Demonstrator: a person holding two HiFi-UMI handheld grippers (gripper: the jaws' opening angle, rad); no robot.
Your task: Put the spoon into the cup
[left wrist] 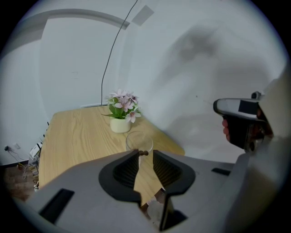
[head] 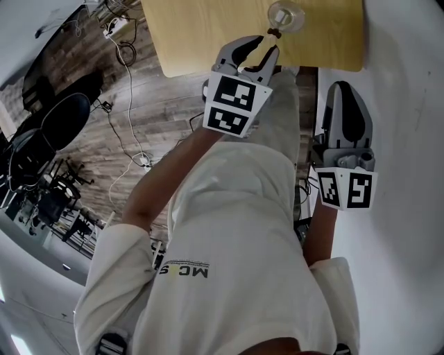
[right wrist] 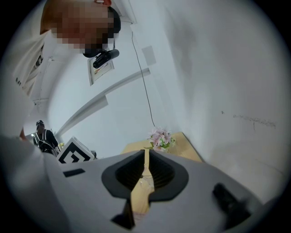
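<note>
A clear glass cup (head: 286, 15) stands on the wooden table (head: 208, 35) near its edge. The spoon (head: 275, 32) leans in it, and only its dark handle end shows over the near rim. My left gripper (head: 269, 44) is open just short of the cup. In the left gripper view the handle end (left wrist: 142, 153) sits between the jaw tips of the left gripper (left wrist: 145, 152) and the pads do not press on it; the cup (left wrist: 139, 140) is right behind. My right gripper (head: 345, 86) hangs back off the table at the right, shut and empty, also (right wrist: 146, 151).
A small white pot of pink flowers (left wrist: 121, 122) stands on the table behind the cup, and shows in the right gripper view as the flower pot (right wrist: 160, 139). A white wall (head: 409, 104) runs along the right. Cables and office chairs (head: 55, 118) are on the wood floor at the left.
</note>
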